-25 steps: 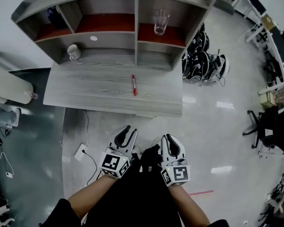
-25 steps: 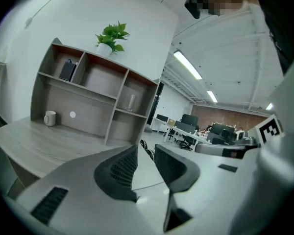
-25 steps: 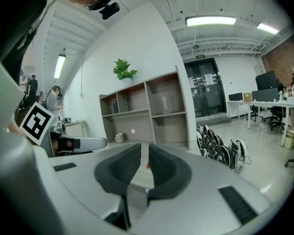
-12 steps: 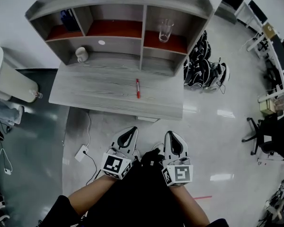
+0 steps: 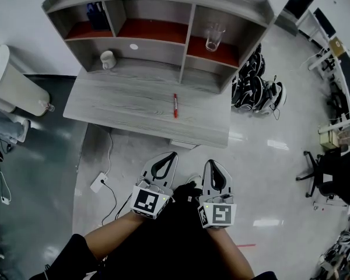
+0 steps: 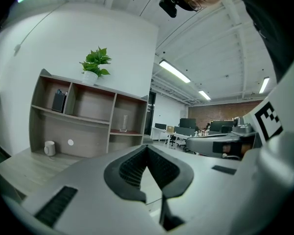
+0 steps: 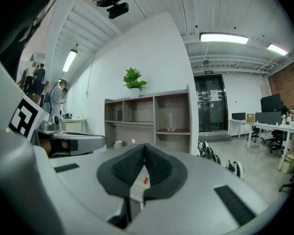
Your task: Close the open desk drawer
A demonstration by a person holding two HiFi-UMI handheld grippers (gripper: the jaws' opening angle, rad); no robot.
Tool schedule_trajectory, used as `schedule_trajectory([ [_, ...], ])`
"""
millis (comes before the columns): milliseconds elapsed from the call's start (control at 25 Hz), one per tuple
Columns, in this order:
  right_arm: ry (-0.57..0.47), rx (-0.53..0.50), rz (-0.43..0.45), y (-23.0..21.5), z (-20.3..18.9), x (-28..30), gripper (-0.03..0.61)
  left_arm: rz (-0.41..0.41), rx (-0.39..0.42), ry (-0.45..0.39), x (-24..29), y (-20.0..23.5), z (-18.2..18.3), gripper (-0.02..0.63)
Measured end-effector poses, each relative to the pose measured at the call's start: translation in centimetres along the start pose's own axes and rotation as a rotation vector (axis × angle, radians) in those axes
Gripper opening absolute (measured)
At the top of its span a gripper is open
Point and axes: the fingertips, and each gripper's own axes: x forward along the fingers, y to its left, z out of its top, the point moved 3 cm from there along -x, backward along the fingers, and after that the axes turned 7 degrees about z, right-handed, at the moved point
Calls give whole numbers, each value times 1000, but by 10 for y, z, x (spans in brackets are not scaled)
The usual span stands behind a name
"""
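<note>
A grey wooden desk [image 5: 134, 107] with a shelf unit stands ahead of me. A pale drawer front [image 5: 183, 144] sticks out a little below the desk's front edge, right of centre. A red pen [image 5: 175, 105] lies on the desktop. My left gripper [image 5: 170, 156] and right gripper [image 5: 213, 164] hover side by side over the floor, short of the desk, touching nothing. Both point toward it. The left gripper [image 6: 147, 147] has its jaws together with nothing between them, and so does the right gripper [image 7: 145, 146].
A white mug [image 5: 108, 59] and a glass [image 5: 213, 38] sit in the shelf unit, with a potted plant [image 6: 95, 62] on top. Black headsets [image 5: 254, 86] are piled on the floor right of the desk. A power strip [image 5: 98, 184] lies below left, a white bin [image 5: 11, 95] at far left.
Both grippers have risen a little and rolled slightly. The left jaws have come together. The head view has shifted, so the desk sits further right and lower in it.
</note>
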Motion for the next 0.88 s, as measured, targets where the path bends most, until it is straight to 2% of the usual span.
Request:
schedule_trajectory([
  [280, 2, -31, 11, 7, 3, 4, 18, 19, -16, -13, -4, 7, 0, 14],
  [600, 11, -10, 27, 15, 0, 4, 17, 4, 23, 6, -9, 10, 2, 14],
  [720, 17, 17, 31, 15, -4, 3, 17, 15, -15, 12, -12, 13, -5, 14],
  [880, 31, 32, 23, 13, -9, -1, 17, 22, -28, 17, -13, 16, -4, 14],
])
